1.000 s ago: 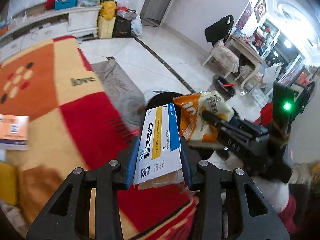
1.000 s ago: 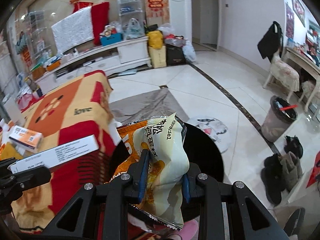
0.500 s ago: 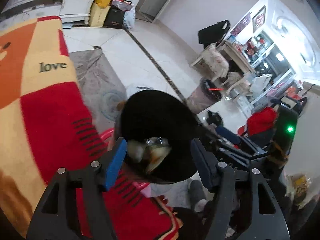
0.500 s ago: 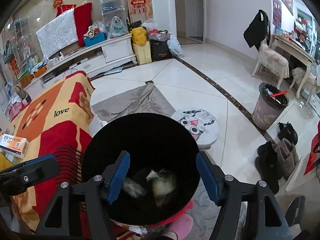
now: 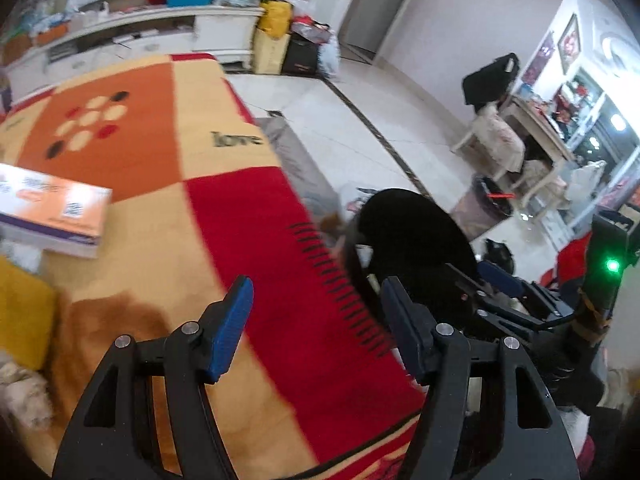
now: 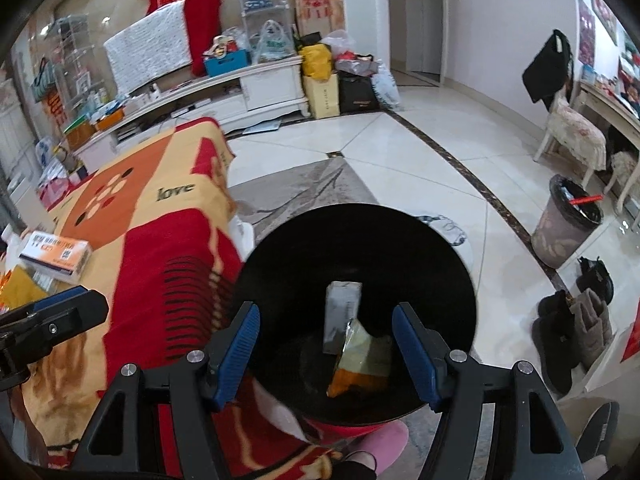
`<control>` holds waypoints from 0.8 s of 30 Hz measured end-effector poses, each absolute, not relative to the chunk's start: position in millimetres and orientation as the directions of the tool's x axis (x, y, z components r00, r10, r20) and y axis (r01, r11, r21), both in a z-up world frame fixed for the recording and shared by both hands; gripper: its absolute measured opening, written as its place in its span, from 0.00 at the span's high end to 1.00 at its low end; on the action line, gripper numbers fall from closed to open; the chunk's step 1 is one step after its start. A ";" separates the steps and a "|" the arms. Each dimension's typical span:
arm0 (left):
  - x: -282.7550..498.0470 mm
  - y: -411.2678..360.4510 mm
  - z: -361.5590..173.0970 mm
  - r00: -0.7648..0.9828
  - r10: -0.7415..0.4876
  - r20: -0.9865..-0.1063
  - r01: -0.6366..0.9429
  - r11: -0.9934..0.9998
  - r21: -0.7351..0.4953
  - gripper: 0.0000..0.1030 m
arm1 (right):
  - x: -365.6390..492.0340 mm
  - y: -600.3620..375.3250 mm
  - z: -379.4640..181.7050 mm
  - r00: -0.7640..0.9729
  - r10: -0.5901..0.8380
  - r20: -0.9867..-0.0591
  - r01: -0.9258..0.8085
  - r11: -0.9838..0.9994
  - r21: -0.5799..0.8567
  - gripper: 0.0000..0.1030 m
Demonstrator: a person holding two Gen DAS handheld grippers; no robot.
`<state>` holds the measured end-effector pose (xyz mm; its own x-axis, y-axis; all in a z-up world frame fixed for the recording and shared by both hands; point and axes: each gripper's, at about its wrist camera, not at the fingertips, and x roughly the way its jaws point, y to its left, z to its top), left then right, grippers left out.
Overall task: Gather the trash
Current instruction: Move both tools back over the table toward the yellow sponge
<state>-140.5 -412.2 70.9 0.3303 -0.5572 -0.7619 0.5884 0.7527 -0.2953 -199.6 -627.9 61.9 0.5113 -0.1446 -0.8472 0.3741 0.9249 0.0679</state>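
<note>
Left wrist view: left gripper [image 5: 316, 328] hangs over the red patch of a checked blanket [image 5: 168, 208] in red, orange and cream. Jaws stand roughly half apart, blue pads bare, nothing between them. Orange-and-white box [image 5: 52, 210] lies flat on the blanket, well off to the left near the picture's edge. Black bin [image 5: 416, 248] stands just beyond the blanket's right edge; from this angle its inside is too dark to read. Right gripper [image 5: 496, 284] shows at the far right, beside the bin, with a green light on its body.

Right wrist view: right gripper [image 6: 326, 354] hovers directly above the black bin [image 6: 360, 232], pointing down into it. Jaws parted about halfway, pads clear, nothing gripped. Down in the bin: a grey-white carton [image 6: 342, 316] standing on end, and an orange-and-cream snack packet [image 6: 362, 360] slumped against its lower right side, touching it. The packet sits between the jaws in the picture but lies well below them. Left gripper [image 6: 52, 312] at the left edge, over the blanket [image 6: 160, 240]. Orange-and-white box [image 6: 56, 256] rests on the blanket's far left. A pink slipper [image 6: 380, 444] pokes out beneath the bin.
</note>
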 end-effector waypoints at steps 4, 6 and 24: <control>-144.1 -390.7 70.6 0.381 -0.524 -0.761 0.570 0.782 -0.253 0.36 | -195.9 -609.4 64.0 0.518 -0.118 -0.847 0.342 0.937 0.079 0.35; -144.1 -377.3 70.1 0.395 -0.512 -0.762 0.559 0.793 -0.243 0.36 | -192.8 -597.7 65.2 0.520 -0.104 -0.848 0.321 0.944 0.082 0.35; -140.5 -279.9 80.5 0.510 -0.401 -0.761 0.420 0.888 -0.187 0.36 | -166.8 -507.3 67.1 0.521 0.026 -0.853 0.155 0.980 0.125 0.32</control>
<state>-140.5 -279.9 80.5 0.5099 -0.4009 -0.7611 0.4197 0.8882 -0.1867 -166.8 -507.3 67.1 0.5208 0.0263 -0.8533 0.1546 0.9801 0.1246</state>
